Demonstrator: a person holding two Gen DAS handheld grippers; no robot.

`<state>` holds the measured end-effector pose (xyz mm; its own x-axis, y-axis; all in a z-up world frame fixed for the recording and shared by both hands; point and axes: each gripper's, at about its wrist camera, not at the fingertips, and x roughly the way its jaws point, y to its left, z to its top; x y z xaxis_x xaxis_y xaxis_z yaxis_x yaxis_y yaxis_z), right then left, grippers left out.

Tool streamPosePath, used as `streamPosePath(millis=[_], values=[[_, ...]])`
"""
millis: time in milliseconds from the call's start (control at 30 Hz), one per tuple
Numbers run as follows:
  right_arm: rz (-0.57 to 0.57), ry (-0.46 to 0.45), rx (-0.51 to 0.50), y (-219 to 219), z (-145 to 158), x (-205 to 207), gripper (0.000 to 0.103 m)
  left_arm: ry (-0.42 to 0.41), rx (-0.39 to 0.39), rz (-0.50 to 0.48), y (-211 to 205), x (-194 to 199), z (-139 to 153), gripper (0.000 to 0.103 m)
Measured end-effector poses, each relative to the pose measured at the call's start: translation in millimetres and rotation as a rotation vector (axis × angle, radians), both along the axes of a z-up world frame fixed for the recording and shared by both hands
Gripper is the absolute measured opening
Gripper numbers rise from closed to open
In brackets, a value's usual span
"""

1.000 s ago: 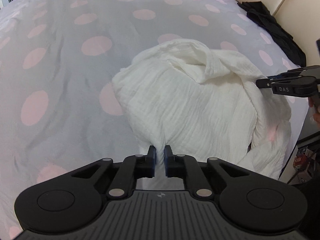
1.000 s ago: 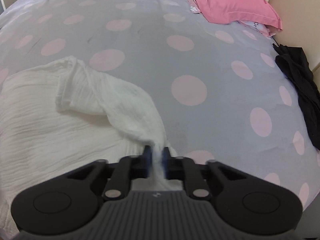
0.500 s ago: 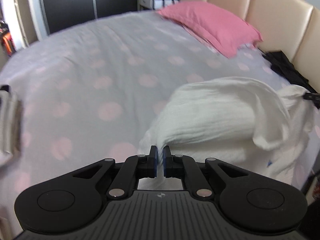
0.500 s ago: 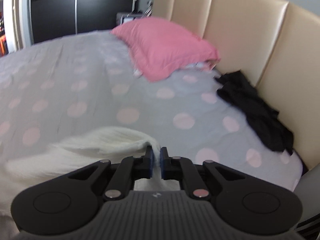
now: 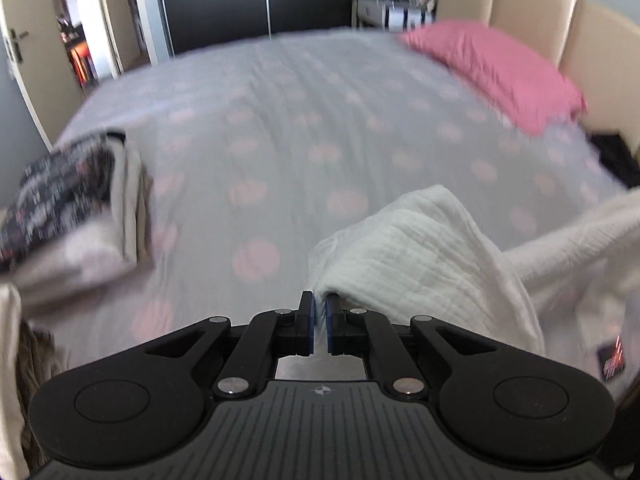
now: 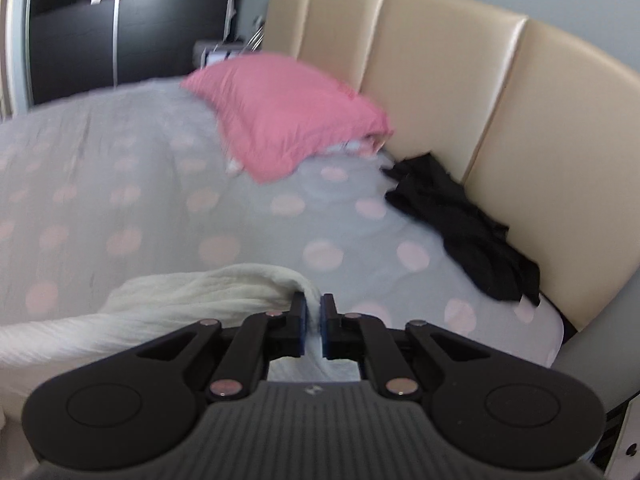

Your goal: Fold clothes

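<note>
A white crinkled garment (image 5: 420, 256) hangs lifted above the grey bed with pink dots (image 5: 300, 128). My left gripper (image 5: 319, 304) is shut on one edge of it, and the cloth drapes away to the right. In the right wrist view the same white garment (image 6: 192, 300) stretches off to the left. My right gripper (image 6: 313, 307) is shut on another edge, with cloth pinched between its pads.
A stack of folded clothes (image 5: 68, 208) lies at the bed's left edge. A pink pillow (image 6: 288, 116) rests against the beige headboard (image 6: 460, 92). A black garment (image 6: 460, 224) lies crumpled by the headboard. Dark wardrobe doors (image 5: 224, 0) stand behind the bed.
Both grippers have risen and tilted up, lifting the white garment off the bed. The views went from looking down at the bedcover to looking across the room.
</note>
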<state>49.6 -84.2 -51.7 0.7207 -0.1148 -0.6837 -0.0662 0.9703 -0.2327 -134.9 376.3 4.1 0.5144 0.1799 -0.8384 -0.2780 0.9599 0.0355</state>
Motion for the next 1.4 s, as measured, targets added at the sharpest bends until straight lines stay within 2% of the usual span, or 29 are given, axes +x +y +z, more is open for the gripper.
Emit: streamPosePath(millis=[100,233,400,467,500,567,667,800,933,1000,1033,1267,1400], values=[[-0.001,0.037,-0.019,2.6,-9.6,-4.9,0.008,0.111,-0.032,-0.011,-0.5,-21.8,-38.1,0.004],[-0.01,0.136,-0.045,2.5,-41.0,-11.7,0.008,0.21,-0.09,-0.031,-6.8,-47.2,-73.7,0.004],[-0.032,0.232,-0.069,-3.8,-66.2,-18.8,0.009,0.368,-0.128,-0.154,-25.0,-64.2,-105.6,0.004],[-0.025,0.231,-0.059,-3.7,-65.5,-21.7,0.013,0.411,-0.117,-0.195,-30.8,-67.5,-111.4,0.004],[-0.021,0.229,-0.054,-3.6,-64.9,-23.2,0.02,0.419,-0.11,-0.208,-32.8,-69.7,-112.0,0.004],[-0.013,0.226,-0.044,-3.5,-63.9,-26.1,0.026,0.404,-0.109,-0.222,-33.3,-73.3,-105.0,0.006],[0.051,0.189,-0.018,11.6,-54.0,-32.1,0.032,0.357,-0.113,-0.244,-32.2,-76.2,-85.1,0.015],[0.138,0.139,0.017,32.4,-40.5,-40.1,0.043,0.284,-0.101,-0.261,-27.8,-65.0,-54.4,0.021],[0.269,0.158,0.067,65.5,-41.3,-38.4,0.056,0.189,-0.098,-0.266,-26.9,-45.6,-31.5,0.03],[0.314,0.195,0.112,80.1,-50.0,-31.4,0.059,0.172,-0.09,-0.259,-29.8,-32.9,-31.0,0.039],[0.336,0.214,0.134,87.3,-54.5,-27.9,0.059,0.171,-0.084,-0.256,-31.4,-26.0,-32.5,0.04],[0.349,0.345,0.264,118.6,-93.5,11.1,0.06,0.204,-0.123,-0.23,-38.4,16.8,-59.8,0.039],[0.358,0.383,0.312,132.8,-104.5,34.3,0.06,0.25,-0.144,-0.22,-35.5,36.1,-82.0,0.033]])
